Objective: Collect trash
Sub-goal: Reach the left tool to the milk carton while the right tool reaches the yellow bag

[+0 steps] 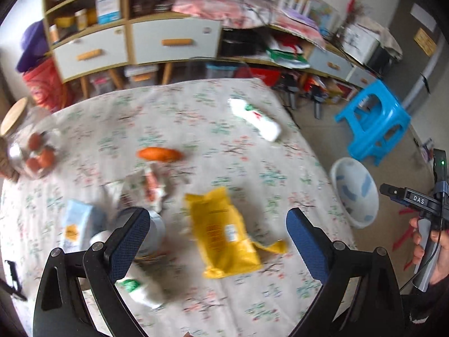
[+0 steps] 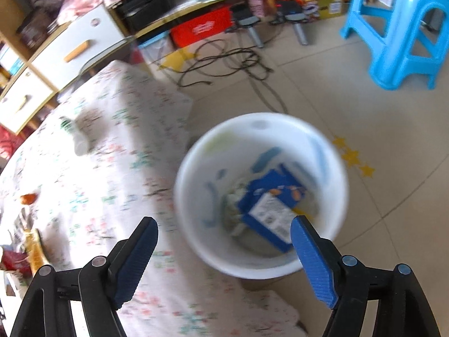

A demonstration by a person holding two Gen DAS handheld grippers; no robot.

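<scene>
Both grippers are seen with jaws spread wide and nothing held between them. Beyond the left gripper [image 1: 217,230], a yellow snack bag [image 1: 224,231] is found lying flat on the floral tablecloth [image 1: 179,112], almost centred between the two blue pads; its long axis runs away from the camera, roughly along the fingers, leaning slightly left at the far end. A straight descent is judged enough to straddle it across its narrow width. The right gripper [image 2: 224,248] is held off the table edge above the white bin [image 2: 196,151], where a blue packet [image 2: 272,207] already lies. The left hand is clearly the nearer to the bag.
</scene>
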